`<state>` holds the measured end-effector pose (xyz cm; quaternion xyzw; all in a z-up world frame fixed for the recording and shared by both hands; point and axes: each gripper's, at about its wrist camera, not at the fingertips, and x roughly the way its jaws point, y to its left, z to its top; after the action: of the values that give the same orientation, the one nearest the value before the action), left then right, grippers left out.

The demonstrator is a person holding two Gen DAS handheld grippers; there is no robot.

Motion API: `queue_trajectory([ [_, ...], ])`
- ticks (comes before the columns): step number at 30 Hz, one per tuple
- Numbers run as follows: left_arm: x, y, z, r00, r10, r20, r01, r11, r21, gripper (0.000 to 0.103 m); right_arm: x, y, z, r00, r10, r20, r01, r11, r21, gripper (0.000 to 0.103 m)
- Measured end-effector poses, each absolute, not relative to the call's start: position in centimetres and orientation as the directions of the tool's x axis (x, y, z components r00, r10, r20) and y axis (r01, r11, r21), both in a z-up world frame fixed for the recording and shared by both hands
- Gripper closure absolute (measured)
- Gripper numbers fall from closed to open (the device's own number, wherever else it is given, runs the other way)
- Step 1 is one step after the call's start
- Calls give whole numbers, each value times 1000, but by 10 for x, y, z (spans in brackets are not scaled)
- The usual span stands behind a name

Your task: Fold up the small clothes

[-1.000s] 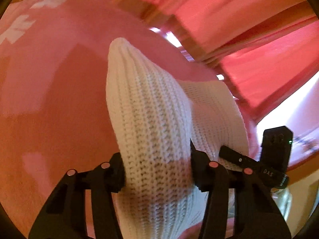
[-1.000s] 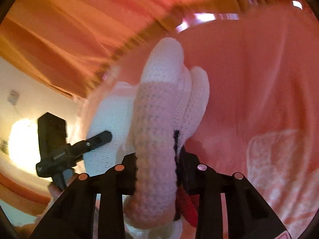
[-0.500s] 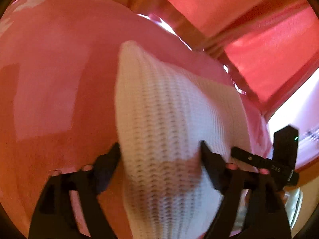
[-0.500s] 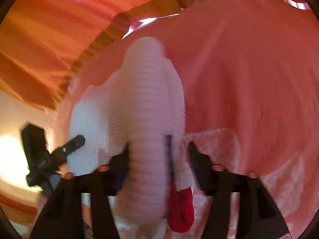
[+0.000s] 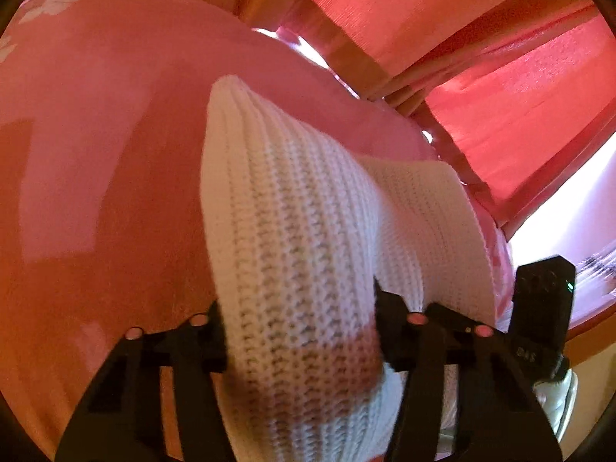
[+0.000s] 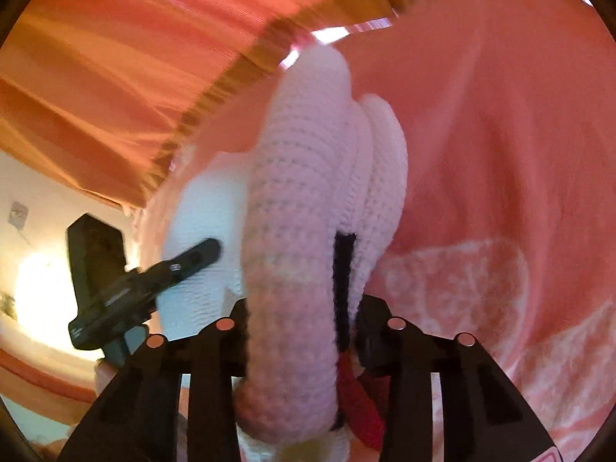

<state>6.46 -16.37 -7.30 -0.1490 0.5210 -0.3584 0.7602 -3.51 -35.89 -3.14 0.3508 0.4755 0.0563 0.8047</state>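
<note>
A small white knitted garment [image 5: 292, 254] hangs stretched between my two grippers above a pink bedspread [image 5: 96, 146]. My left gripper [image 5: 298, 331] is shut on one bunched edge of it. My right gripper [image 6: 300, 331] is shut on the other edge [image 6: 304, 200], where black and red trim [image 6: 346, 385] shows by the right finger. Each gripper shows in the other's view, the right gripper [image 5: 539, 308] at the left view's right edge and the left gripper [image 6: 127, 288] at the right view's left side.
Red-orange striped curtains [image 5: 442, 19] hang behind the bed and also show in the right wrist view [image 6: 115, 77]. The bedspread has a white flower print [image 6: 462, 288]. A bright window or wall [image 5: 569, 200] lies to the right.
Both grippers swung with the garment and came back near where they were; the cloth stays pinched in both. The frames half a second ago are blurred by the motion.
</note>
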Motion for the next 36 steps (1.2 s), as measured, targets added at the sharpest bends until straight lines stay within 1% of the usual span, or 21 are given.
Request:
queue_trajectory([
  [3,62,-160,-38,203,-715,-669,432,678,-594,54,-47,-349,11,602,376,-704,214,774,596,68],
  [6,47,-147,14,235,-740,-631,521,644,-560,54,-65,-338,65,681,334,-652,171,793,585,68],
  [9,28,-128,74,289,-765,-575,607,611,-509,54,-79,-331,113,736,301,-606,134,813,566,68],
  [10,19,-120,98,317,-774,-549,637,602,-482,54,-84,-324,134,760,297,-578,108,819,563,68],
  [15,-10,-88,181,409,-805,-429,732,570,-373,52,-94,-289,221,842,299,-449,-13,844,536,67],
  [18,-19,-64,219,451,-812,-369,752,569,-334,51,-93,-272,258,866,321,-382,-83,847,525,67],
  [21,-28,-33,251,508,-803,-312,756,589,-286,51,-89,-253,279,876,340,-343,-134,854,503,67],
  [25,-25,-2,266,560,-784,-268,740,619,-264,50,-68,-223,295,878,367,-308,-190,857,479,67],
  [28,-8,21,262,595,-759,-266,712,651,-265,49,-48,-204,291,872,382,-304,-209,855,474,67],
  [32,16,37,242,621,-729,-287,673,684,-280,49,-13,-187,267,862,391,-324,-203,850,486,67],
  [36,49,49,207,641,-697,-323,631,717,-295,47,23,-176,228,836,398,-377,-176,846,502,67],
])
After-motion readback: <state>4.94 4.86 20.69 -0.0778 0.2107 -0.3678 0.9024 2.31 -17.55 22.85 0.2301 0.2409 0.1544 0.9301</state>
